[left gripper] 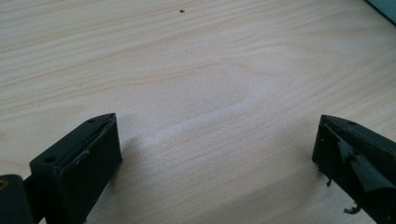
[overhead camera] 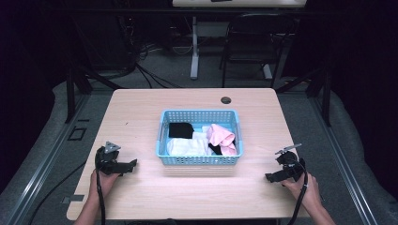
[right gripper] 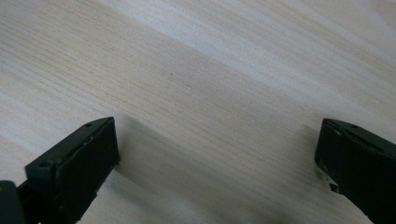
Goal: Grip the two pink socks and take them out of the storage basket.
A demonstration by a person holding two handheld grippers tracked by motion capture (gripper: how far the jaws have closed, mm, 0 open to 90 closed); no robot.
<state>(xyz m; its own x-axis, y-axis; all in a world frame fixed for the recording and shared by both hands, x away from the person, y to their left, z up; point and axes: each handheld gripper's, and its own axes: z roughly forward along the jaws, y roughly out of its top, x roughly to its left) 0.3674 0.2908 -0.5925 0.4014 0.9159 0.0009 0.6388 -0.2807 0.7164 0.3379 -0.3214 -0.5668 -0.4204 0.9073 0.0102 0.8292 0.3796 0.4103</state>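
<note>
Both grippers, left (overhead camera: 131, 165) and right (overhead camera: 271, 177), rest wide open and empty on the table (overhead camera: 141, 108).
Between them sits the basket (overhead camera: 199, 159) of cloths (overhead camera: 187, 146); whichever reaches in should likely come from above, clearing the rim.

The pale wooden table (overhead camera: 141, 112) looks smooth, with fine grain lines and a soft shine. The light blue plastic basket (overhead camera: 200, 159) has walls full of little holes. In it lie soft cloth pieces: pink (overhead camera: 221, 136), white (overhead camera: 187, 146) and black (overhead camera: 180, 130). The black gripper jaws look like matt, hard plastic with rough, scuffed edges.
</note>
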